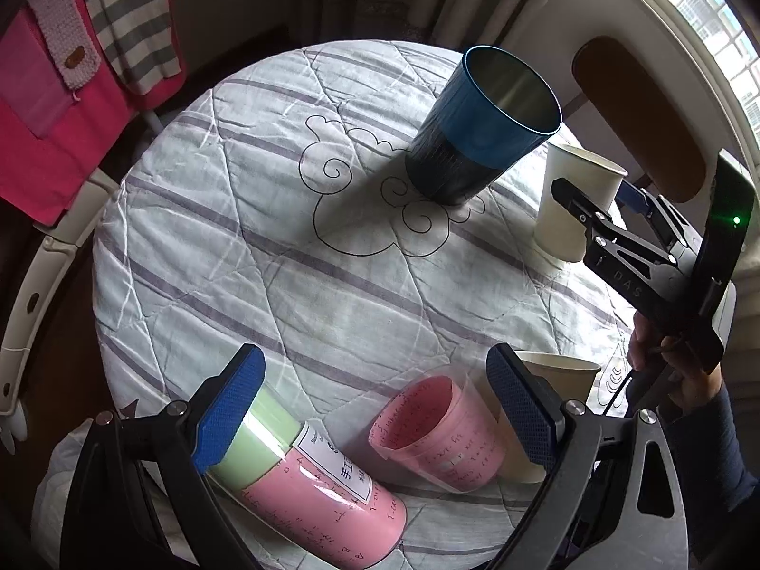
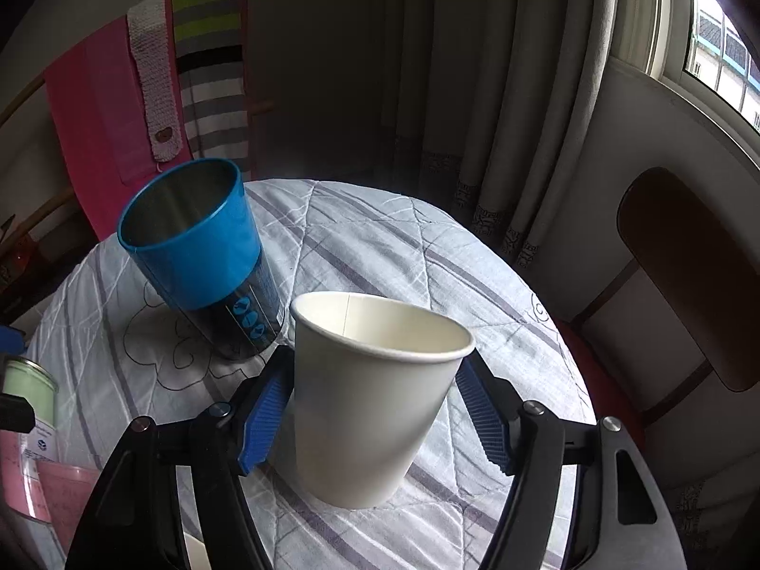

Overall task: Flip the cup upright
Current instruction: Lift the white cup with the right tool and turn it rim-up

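A white paper cup (image 2: pixel 365 403) stands upright on the quilted round table (image 2: pixel 403 256), between the blue pads of my right gripper (image 2: pixel 375 408). The pads sit close beside its walls with small gaps, so the jaws look open around it. The same cup (image 1: pixel 570 204) and right gripper (image 1: pixel 603 204) show at the right in the left wrist view. My left gripper (image 1: pixel 375 408) is open and empty above the table's near edge. A blue metal cup (image 1: pixel 479 128) stands upright at the back.
A pink cup (image 1: pixel 437 432) stands near my left gripper, with another white paper cup (image 1: pixel 551 380) behind it. A pink and green canister (image 1: pixel 308 484) lies on its side. A chair (image 2: pixel 688 308) stands at the right. Towels (image 1: pixel 71 71) hang at the left.
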The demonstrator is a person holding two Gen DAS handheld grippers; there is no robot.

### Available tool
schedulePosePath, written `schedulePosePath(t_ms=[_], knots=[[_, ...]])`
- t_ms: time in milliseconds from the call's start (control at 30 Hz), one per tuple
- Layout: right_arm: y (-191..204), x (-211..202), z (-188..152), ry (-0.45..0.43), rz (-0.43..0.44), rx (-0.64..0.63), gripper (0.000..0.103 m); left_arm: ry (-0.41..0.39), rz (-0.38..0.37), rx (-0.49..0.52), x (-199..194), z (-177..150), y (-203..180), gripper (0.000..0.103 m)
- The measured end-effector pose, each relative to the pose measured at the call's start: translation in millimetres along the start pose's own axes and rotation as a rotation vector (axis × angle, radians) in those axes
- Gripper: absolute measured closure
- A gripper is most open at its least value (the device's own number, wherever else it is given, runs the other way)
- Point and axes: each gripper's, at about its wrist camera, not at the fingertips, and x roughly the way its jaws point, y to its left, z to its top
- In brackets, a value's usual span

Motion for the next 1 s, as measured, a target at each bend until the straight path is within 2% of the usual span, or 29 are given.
schedulePosePath(t_ms=[300, 400, 500, 600, 633, 700, 767, 833, 900, 967, 1000], knots=[[1, -13, -8, 0.014, 0.010, -0.010, 0.033, -0.031, -0.004, 0.023, -3, -9, -4, 0.007], [-3, -6, -11, 0.061, 0.035, 0.018, 0.034, -0.039, 0.000, 0.023, -3, -13, -2, 0.007], [-16, -3, -2, 0.146, 0.099, 0.117, 0.033, -0.030, 0.004, 0.012, -3, -17, 2, 0.007], [-31, -3, 14, 0.269, 0.186, 0.209, 0.031, -0.026, 0.006, 0.006, -6, -19, 5, 0.007], [-34, 1, 23, 0.320, 0.211, 0.228, 0.024, -0.026, 0.008, 0.004, -7, -19, 5, 0.007], [-39, 12, 44, 0.381, 0.219, 0.236, 0.023, -0.033, 0.004, -0.001, -10, -17, 6, 0.007], [-37, 33, 59, 0.470, 0.224, 0.171, 0.023, -0.042, 0.001, -0.003, -12, -15, 6, 0.007], [-37, 60, 61, 0.576, 0.250, 0.164, 0.024, -0.053, 0.007, 0.000, -14, -14, 6, 0.007], [-41, 84, 57, 0.644, 0.284, 0.205, 0.024, -0.055, 0.013, -0.002, -14, -14, 8, 0.007], [-42, 99, 56, 0.656, 0.311, 0.231, 0.037, -0.053, 0.023, -0.004, -12, -14, 11, 0.007], [-43, 104, 56, 0.665, 0.316, 0.231, 0.038, -0.052, 0.029, -0.008, -11, -13, 13, 0.007]])
